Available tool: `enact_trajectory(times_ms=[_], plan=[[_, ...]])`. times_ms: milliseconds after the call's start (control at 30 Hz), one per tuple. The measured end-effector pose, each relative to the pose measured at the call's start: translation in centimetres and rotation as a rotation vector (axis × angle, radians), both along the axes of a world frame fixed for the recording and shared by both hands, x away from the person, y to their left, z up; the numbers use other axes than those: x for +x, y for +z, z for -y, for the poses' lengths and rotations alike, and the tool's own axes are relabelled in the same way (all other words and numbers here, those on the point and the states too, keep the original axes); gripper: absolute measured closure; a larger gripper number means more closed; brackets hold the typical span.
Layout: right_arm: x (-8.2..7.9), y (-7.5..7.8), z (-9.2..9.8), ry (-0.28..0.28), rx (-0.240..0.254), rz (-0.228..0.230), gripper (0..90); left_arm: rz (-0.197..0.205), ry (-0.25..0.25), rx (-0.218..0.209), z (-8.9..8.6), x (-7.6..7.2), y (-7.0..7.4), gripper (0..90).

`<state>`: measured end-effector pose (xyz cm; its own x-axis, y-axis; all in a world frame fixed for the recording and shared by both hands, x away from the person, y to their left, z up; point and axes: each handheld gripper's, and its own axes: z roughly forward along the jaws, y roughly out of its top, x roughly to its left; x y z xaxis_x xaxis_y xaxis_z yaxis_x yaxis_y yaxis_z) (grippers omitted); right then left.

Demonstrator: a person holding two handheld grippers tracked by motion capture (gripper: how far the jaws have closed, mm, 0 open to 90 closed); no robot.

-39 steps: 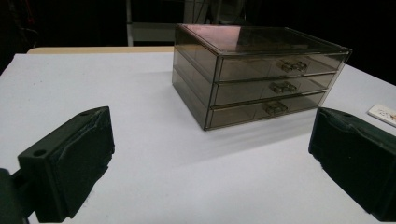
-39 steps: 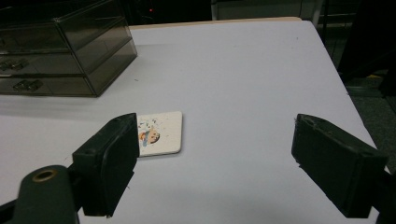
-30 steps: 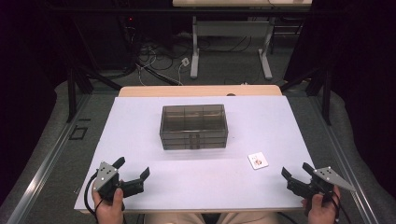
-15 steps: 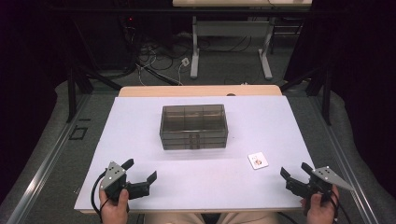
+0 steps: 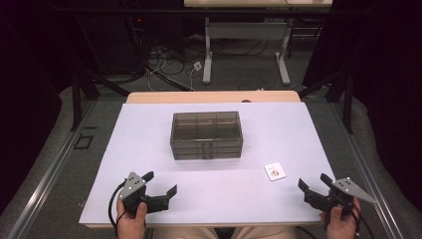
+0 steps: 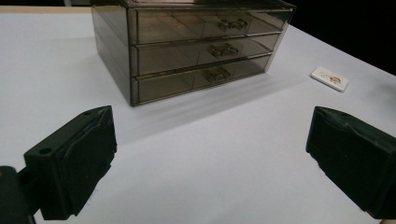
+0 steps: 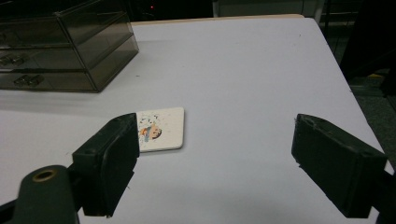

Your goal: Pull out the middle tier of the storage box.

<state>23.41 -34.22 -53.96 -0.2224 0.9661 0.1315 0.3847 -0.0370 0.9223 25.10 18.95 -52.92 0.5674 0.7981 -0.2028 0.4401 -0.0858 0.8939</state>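
Open right gripper [image 7: 217, 161] fingers [image 7: 109, 163] frame a small card [image 7: 161, 128] near the drawer box [image 7: 65, 46].

Since the earlier pictures, the left hand-held gripper [image 5: 160, 183] has shifted rightward along the near edge of the counter [image 5: 149, 124], toward its middle. Its open jaws now point more toward the drawer box [image 5: 207, 135], with nothing between them.

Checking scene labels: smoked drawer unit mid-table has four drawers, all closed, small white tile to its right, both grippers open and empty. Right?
Not quite: the drawer unit has three drawers, not four, as the left gripper view shows. All are closed; the white tile lies to its right, and the left gripper and right gripper are open and empty.
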Motion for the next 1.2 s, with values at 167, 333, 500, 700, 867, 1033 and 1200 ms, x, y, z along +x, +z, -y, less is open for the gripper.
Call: enact_trajectory(times_ms=[167, 333, 500, 700, 867, 1033, 1200], plan=[[0.0, 0.0, 0.0, -0.007, -0.008, -0.008, 15.0, -0.02, -0.014, -0.003, 0.7, 0.2, -0.2, 1.9], [0.0, 0.0, 0.0, -0.005, 0.001, -0.005, 15.0, -0.042, -0.025, -0.003, 1.5, 0.4, -0.3, 1.9], [-0.1, 0.1, 0.1, -0.005, 0.004, -0.007, 15.0, -0.095, -0.03, 0.005, 2.5, 0.8, -0.6, 1.9], [-0.1, 0.1, 0.1, 0.001, 0.006, -0.013, 15.0, -0.124, -0.046, -0.02, 3.6, 1.4, -0.9, 1.5], [0.0, 0.0, 0.0, 0.005, -0.001, -0.007, 15.0, -0.14, -0.018, -0.051, 4.1, 1.6, -1.0, 0.4], [-0.1, 0.0, -0.2, 0.003, -0.005, -0.015, 15.0, -0.17, -0.016, -0.077, 4.3, 1.8, -1.0, 0.4], [-0.1, 0.0, -0.2, 0.011, -0.013, -0.01, 15.0, -0.175, -0.003, -0.11, 4.5, 1.9, -0.8, 0.8]])
